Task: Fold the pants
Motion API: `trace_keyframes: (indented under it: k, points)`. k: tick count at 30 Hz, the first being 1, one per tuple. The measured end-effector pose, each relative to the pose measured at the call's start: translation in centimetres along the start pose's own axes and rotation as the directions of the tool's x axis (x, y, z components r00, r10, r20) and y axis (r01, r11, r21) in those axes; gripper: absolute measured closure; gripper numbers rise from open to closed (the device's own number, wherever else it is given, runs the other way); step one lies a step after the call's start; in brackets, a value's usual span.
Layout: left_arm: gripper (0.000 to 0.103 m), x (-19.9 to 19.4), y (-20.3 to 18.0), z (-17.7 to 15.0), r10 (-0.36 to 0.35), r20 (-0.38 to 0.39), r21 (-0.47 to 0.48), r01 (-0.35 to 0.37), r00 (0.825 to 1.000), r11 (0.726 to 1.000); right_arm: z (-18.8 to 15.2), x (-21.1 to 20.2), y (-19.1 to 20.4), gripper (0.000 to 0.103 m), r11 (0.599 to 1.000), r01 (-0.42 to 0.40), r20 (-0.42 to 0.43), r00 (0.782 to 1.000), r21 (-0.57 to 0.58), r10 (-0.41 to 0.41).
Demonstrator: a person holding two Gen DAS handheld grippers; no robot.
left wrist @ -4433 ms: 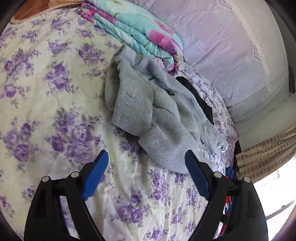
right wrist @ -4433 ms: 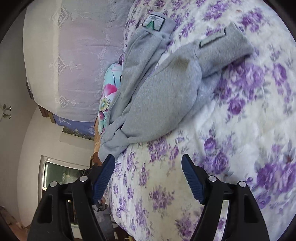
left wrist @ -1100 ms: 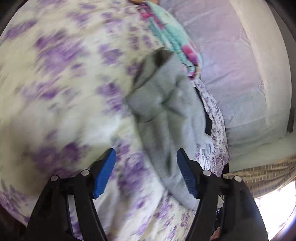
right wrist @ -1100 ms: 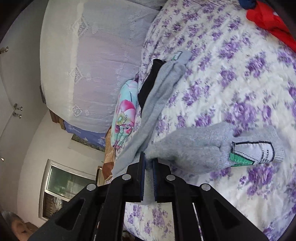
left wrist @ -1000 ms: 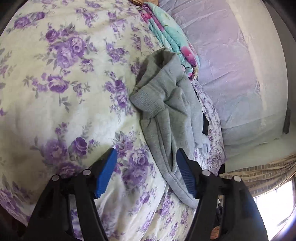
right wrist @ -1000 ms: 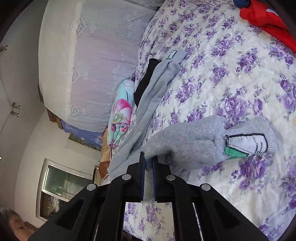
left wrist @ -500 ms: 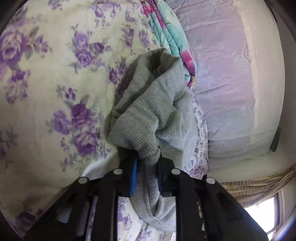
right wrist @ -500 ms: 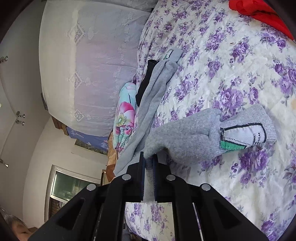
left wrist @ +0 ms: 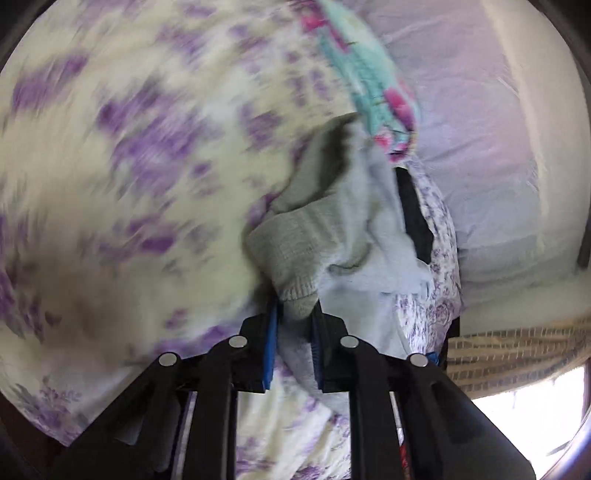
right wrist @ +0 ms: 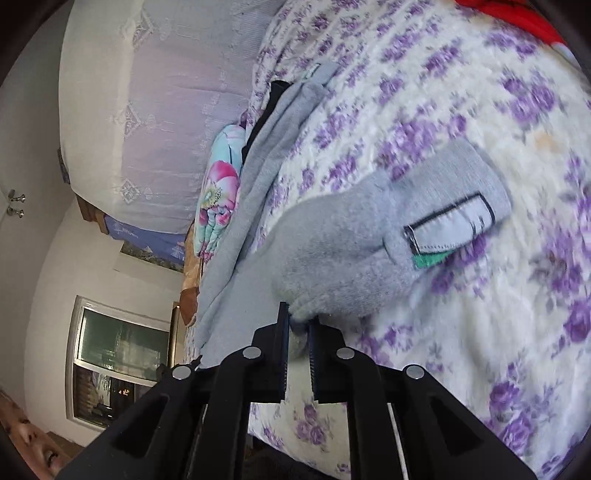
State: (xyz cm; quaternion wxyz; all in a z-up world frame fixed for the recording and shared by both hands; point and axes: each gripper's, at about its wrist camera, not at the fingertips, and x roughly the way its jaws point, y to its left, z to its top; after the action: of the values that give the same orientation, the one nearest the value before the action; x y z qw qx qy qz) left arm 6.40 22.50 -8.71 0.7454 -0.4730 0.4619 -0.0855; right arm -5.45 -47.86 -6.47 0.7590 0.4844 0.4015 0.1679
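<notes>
Both tongs, left tongs (left wrist: 294,319) and right tongs (right wrist: 297,325), are black linkages with silver rivets and blue ribbed pads.

Motion blur smears the purple-flowered bedspread (left wrist: 122,155) across the left wrist view, its print reduced to streaks. A black garment (left wrist: 413,218) lies mostly hidden under the grey pants (left wrist: 354,221); its kind cannot be told. In the right wrist view a red cloth (right wrist: 517,18) is cut off by the far right edge, and lettering on the pants' label (right wrist: 450,225) is perhaps printed, but too blurred to read.
</notes>
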Motion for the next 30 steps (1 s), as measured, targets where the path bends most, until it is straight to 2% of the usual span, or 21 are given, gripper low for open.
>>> trace_keyframes:
  k: [2,3,5,8,10,13,17,19,21,23,25,27,29,30]
  points:
    - [0.087,0.3,0.8,0.0,-0.035,0.007,-0.012,0.035,0.999,0.999,-0.6,-0.5,-0.5,0.064,1.0,-0.013,0.0,1.0,0.028,0.013]
    - [0.086,0.2,0.6,-0.1,-0.033,0.016,0.0,0.033,0.999,0.999,-0.7,-0.9,-0.6,0.042,0.999,-0.024,0.015,1.0,0.038,0.024]
    - [0.084,0.3,0.1,0.0,-0.006,0.027,0.032,0.006,1.0,0.999,-0.6,-1.5,-0.9,0.039,0.997,-0.051,0.067,0.997,0.052,0.047]
    - [0.081,0.5,0.1,0.3,0.003,0.022,0.036,-0.004,1.0,0.999,-0.3,-1.6,-2.2,0.037,0.98,-0.146,0.117,0.985,0.137,0.13]
    - [0.079,0.8,0.3,0.4,-0.004,0.018,0.023,0.004,1.0,1.0,0.1,-0.3,-3.6,0.035,0.962,-0.138,0.104,0.988,0.236,0.116]
    - [0.079,0.9,0.2,0.2,-0.005,0.02,0.033,0.004,1.0,0.999,-0.6,1.0,-4.9,0.037,0.944,-0.112,0.077,0.993,0.312,0.092]
    - [0.079,1.9,-0.1,0.8,-0.002,0.005,0.043,0.002,1.0,0.999,0.1,0.9,-5.3,0.04,0.929,-0.154,0.159,0.982,0.336,0.106]
    - [0.08,2.0,-0.3,1.0,-0.006,0.004,0.043,0.005,1.0,0.999,1.0,1.4,-4.9,0.088,0.956,-0.095,0.177,0.983,0.278,0.046]
    - [0.084,1.8,-0.9,1.0,-0.006,0.015,0.055,0.005,1.0,0.998,1.6,1.1,-3.6,0.092,0.979,-0.051,0.22,0.976,0.197,0.007]
    - [0.086,1.1,-2.0,0.9,0.008,0.029,0.102,-0.011,1.0,0.995,1.9,-0.8,-0.6,0.093,0.999,-0.018,0.27,0.963,0.045,0.006]
    - [0.086,0.8,-2.3,0.9,0.0,0.027,0.105,-0.002,1.0,0.994,1.8,-2.5,1.4,0.094,0.997,0.032,0.29,0.957,-0.075,-0.009]
    - [0.086,0.9,-1.8,1.0,0.0,0.011,0.098,-0.001,1.0,0.995,1.9,-3.0,0.7,0.093,0.993,0.098,0.251,0.965,-0.072,-0.077]
    - [0.083,1.8,-0.5,1.1,0.01,-0.027,0.06,-0.008,1.0,0.998,1.7,-2.3,-2.9,0.087,0.983,0.184,0.165,0.969,0.012,-0.184]
    - [0.082,1.9,0.1,1.0,-0.002,-0.037,0.047,0.004,0.999,0.999,1.4,-1.8,-4.6,0.089,0.976,0.207,0.109,0.971,0.066,-0.213]
